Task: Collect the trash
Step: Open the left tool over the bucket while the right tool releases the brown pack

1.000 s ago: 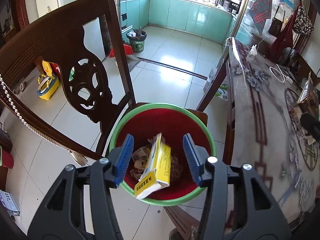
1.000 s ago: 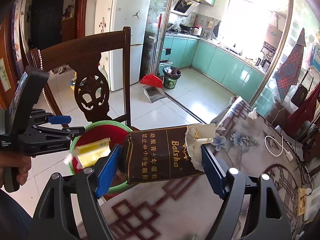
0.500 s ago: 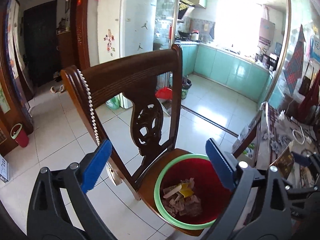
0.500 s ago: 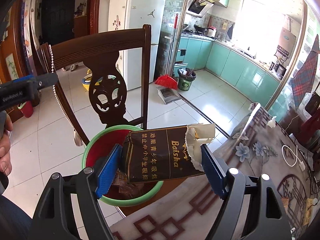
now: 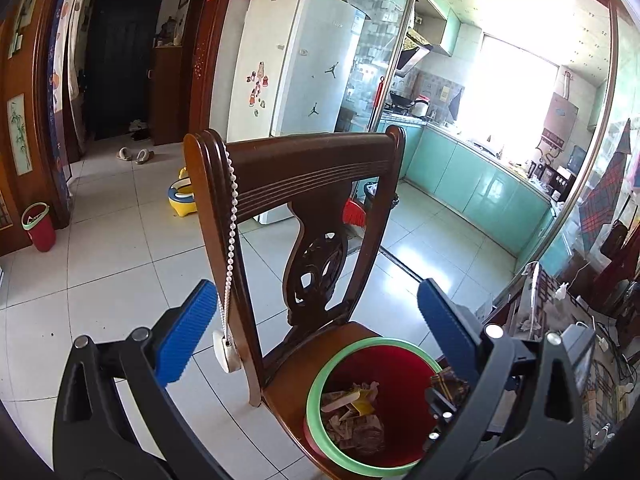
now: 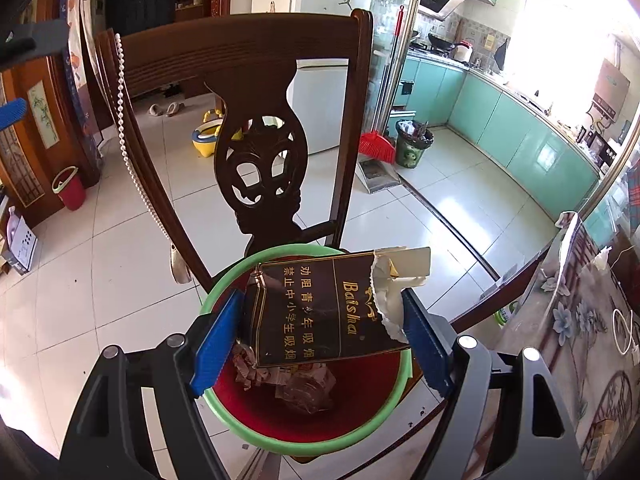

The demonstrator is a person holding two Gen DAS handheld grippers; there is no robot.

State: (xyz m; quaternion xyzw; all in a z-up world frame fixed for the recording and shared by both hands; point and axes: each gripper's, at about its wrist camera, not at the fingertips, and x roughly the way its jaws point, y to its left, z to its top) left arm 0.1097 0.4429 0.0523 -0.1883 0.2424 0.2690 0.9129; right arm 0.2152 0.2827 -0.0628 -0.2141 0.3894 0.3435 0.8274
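Note:
A red bin with a green rim (image 6: 224,284) stands on the seat of a dark wooden chair (image 6: 256,64) and holds crumpled wrappers and a yellow box (image 5: 362,398). My right gripper (image 6: 320,336) is shut on a torn dark brown "Baisha" cigarette carton (image 6: 320,312) and holds it flat right above the bin's opening. My left gripper (image 5: 316,332) is open wide and empty, raised above and to the left of the bin (image 5: 320,376), level with the chair back (image 5: 304,172). The carton's corner (image 5: 450,386) shows over the bin in the left wrist view.
A bead string with a white pendant (image 5: 226,350) hangs on the chair back. The patterned table (image 6: 580,320) lies to the right with a white cable. On the tiled floor are a small red bin (image 5: 38,226), a yellow potty (image 5: 182,198) and a red broom (image 6: 376,146).
My left gripper let the yellow box drop into the bin, opened wide and pulled up and back. My right gripper carried the carton from beside the table to over the bin.

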